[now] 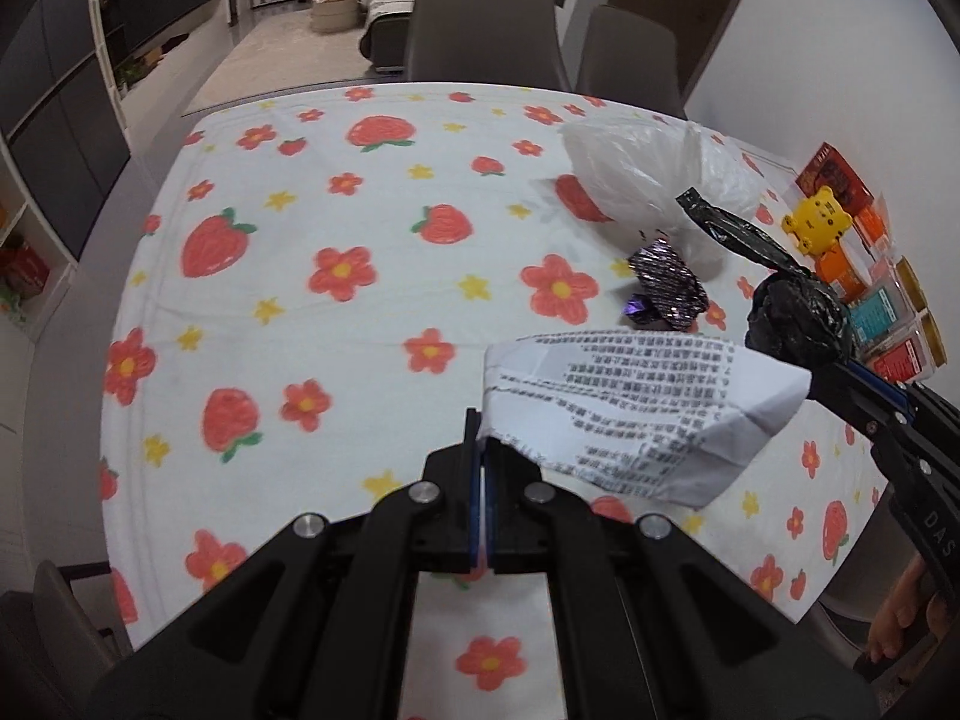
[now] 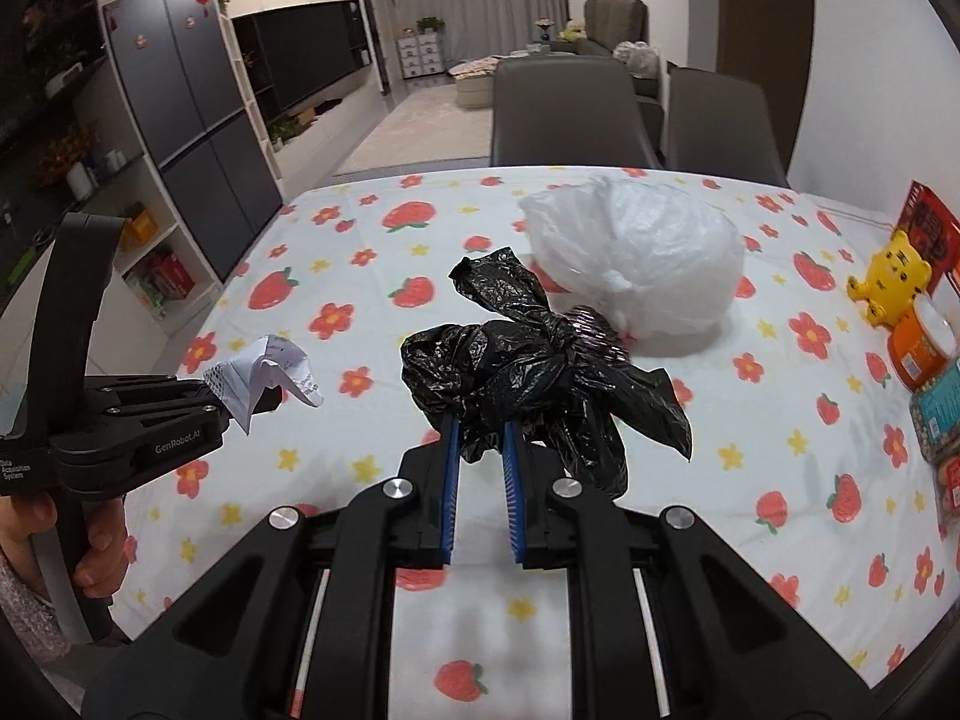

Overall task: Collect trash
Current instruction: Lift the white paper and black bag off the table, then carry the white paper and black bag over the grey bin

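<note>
Presently, crumpled printed white paper (image 1: 630, 414) is pinched by the left gripper (image 1: 480, 450); knotted black plastic bag (image 2: 522, 372), clamped by the right gripper (image 2: 480, 438), is held just right of it.

Left wrist view: from just behind the left gripper (image 1: 482, 450), close above the tablecloth (image 1: 336, 360), facing the far chairs (image 1: 480, 24). Right wrist view: from behind the right gripper (image 2: 480, 444), right of that gripper, same heading, equally low. Shared: the tablecloth, white bag (image 1: 654, 180) beyond its middle, yellow tiger (image 2: 888, 282) at its right edge.
</note>
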{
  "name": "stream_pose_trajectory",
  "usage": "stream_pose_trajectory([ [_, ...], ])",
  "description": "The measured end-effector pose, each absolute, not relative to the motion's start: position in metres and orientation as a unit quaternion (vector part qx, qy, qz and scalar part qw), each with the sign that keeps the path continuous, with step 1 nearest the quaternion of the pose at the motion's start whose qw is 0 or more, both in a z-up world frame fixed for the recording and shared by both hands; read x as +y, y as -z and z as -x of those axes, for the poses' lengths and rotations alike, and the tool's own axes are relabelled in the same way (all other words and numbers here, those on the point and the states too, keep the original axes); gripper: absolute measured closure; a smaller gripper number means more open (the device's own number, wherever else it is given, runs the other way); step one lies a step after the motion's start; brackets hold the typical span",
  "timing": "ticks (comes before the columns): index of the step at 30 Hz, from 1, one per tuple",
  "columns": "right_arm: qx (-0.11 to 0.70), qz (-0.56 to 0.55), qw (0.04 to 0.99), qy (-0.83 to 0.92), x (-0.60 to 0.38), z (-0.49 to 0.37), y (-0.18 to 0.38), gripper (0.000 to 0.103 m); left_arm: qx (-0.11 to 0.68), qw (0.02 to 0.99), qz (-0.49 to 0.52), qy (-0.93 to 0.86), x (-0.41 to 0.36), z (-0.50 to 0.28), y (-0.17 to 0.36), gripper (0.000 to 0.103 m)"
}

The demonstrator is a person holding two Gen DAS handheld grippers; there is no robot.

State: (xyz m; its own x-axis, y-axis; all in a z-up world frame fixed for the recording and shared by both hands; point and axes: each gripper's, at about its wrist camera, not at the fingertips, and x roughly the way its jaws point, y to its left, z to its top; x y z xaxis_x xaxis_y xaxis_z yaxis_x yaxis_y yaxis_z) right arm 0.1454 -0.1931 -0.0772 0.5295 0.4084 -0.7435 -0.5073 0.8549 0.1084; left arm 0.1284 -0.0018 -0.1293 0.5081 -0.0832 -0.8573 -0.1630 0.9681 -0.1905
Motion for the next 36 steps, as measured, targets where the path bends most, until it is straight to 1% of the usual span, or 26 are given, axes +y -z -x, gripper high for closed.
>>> stream_pose_trajectory([
  [8, 0.393, 0.104, 0.838, -0.364, -0.048, -0.105, 0.062, 0.090, 0.473, 0.856, 0.176, -0.111, 0.125, -0.048, 0.123, 0.102],
  [13, 0.387, 0.118, 0.819, -0.407, 0.067, -0.064, 0.058, 0.090, 0.466, 0.851, 0.192, -0.145, 0.229, 0.005, 0.127, 0.102],
  [17, 0.402, 0.111, 0.804, -0.425, 0.160, -0.031, 0.068, 0.090, 0.475, 0.845, 0.185, -0.163, 0.317, 0.041, 0.135, 0.102],
  [19, 0.413, 0.109, 0.795, -0.431, 0.208, -0.018, 0.080, 0.090, 0.481, 0.839, 0.184, -0.175, 0.358, 0.055, 0.144, 0.102],
  [24, 0.445, 0.107, 0.774, -0.438, 0.292, -0.003, 0.106, 0.090, 0.494, 0.824, 0.194, -0.199, 0.443, 0.075, 0.164, 0.102],
  [31, 0.491, 0.129, 0.749, -0.425, 0.376, -0.015, 0.164, 0.090, 0.505, 0.806, 0.224, -0.210, 0.510, 0.069, 0.200, 0.102],
  [36, 0.525, 0.133, 0.734, -0.409, 0.412, -0.042, 0.223, 0.090, 0.523, 0.790, 0.237, -0.214, 0.543, 0.054, 0.247, 0.102],
])
